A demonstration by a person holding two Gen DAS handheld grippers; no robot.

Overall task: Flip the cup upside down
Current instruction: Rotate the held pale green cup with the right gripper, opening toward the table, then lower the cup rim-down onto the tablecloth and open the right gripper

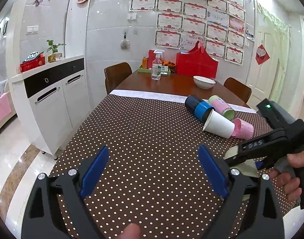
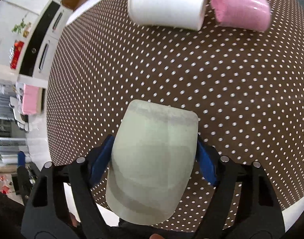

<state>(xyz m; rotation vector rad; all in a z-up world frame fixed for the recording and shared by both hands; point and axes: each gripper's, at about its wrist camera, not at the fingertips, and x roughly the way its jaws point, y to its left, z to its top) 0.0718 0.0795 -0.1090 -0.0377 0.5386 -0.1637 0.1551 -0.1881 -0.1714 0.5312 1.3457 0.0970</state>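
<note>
Two grippers, both held above a brown tablecloth (image 1: 132, 129) with white dots. Found the right gripper (image 2: 154, 139) clamped on a pale green cup (image 2: 153, 159), blue pads (image 2: 101, 159) pressed against its two opposite sides. Saw the cup lying along the fingers, one flat end pointed away from the wrist camera toward the cloth, the other end close under the lens. Could not tell mouth from base, nor whether the far end touched the cloth.

From the left wrist view, caught the same right gripper (image 1: 249, 159) at the right edge, a hand (image 1: 289, 185) around its grip, only slivers of the cup (image 1: 232, 152) visible between the black jaws. Found the left gripper (image 1: 153, 151) spread wide, nothing between its blue pads (image 1: 96, 171), hovering over bare cloth just left of the right one.

Noted four other vessels on their sides in a cluster farther along the cloth, well apart from the held cup: a white paper cup (image 1: 219, 124), a pink cup (image 1: 243, 128) touching it, a dark blue cup (image 1: 199, 106) and a green-and-pink one (image 1: 221, 106) behind. Beyond the cloth, on the bare wooden table (image 1: 171, 83): a white bowl (image 1: 204, 82), a spray bottle (image 1: 156, 65), a red bag (image 1: 196, 61).
</note>
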